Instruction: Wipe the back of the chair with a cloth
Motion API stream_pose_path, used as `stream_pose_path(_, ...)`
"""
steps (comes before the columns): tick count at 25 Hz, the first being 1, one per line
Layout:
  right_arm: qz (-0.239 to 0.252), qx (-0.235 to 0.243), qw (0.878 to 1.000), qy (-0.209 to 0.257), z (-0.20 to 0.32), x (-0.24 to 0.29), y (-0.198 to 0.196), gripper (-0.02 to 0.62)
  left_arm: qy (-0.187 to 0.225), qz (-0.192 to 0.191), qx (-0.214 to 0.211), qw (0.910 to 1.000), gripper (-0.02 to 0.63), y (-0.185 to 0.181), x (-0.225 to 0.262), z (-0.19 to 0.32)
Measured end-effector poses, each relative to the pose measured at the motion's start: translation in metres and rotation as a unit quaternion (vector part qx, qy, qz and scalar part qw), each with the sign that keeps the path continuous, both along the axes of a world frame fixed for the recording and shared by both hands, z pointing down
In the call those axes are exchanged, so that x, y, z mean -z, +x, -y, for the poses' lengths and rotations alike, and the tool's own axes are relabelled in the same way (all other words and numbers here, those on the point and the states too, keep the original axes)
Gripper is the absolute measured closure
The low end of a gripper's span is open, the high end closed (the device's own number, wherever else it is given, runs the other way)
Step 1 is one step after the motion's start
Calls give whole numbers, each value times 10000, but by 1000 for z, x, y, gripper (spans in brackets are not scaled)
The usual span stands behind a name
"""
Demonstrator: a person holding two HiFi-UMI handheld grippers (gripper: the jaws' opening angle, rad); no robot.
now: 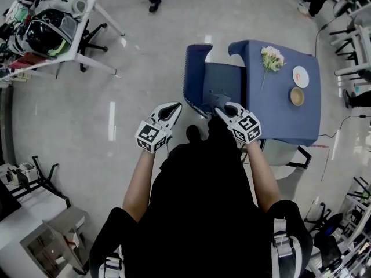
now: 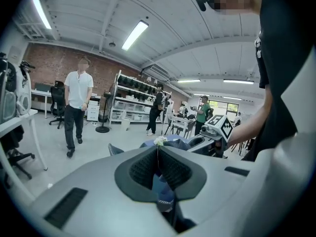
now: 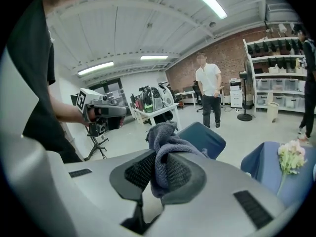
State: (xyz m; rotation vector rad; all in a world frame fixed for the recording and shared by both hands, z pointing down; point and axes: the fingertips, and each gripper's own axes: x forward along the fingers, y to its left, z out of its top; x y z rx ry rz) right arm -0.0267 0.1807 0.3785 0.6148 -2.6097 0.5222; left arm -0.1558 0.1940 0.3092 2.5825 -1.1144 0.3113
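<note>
**Right tongs clamped on the cloth at the chair, left tongs shut and empty**

Over on the left, the left tongs (image 1: 173, 109) hang above bare floor, just beside the chair. Their own view shows the two pads pressed together with nothing between them. Moving right, there's the blue chair (image 1: 196, 68), pushed up against the blue-covered bench (image 1: 307, 120), its curved back on the left side in the head view. Now the right tongs (image 1: 225, 112): closed tight on a bunched grey cloth (image 3: 165, 135), fabric spilling up over both pads. From the head view the cloth sits over the chair's near edge; whether it touches the back, I cannot tell. Farther right, flowers (image 1: 271, 59) lie on the bench.
</note>
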Motion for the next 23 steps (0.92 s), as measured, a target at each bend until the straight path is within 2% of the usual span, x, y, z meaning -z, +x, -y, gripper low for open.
stream_pose_path(6, 56, -141, 9998, 128, -13, 9, -6, 537, -31, 15, -29, 10000, 581, -12, -2, -19)
stream_pose_path(17, -6, -175, 9994, 285, -26, 22, -2, 537, 70, 0, -217, 9997, 581, -4, 8, -28)
stream_pose_path(23, -2, -196, 9991, 384, -35, 27, -12, 535, 84, 24, -264, 9996, 581, -15, 8, -42)
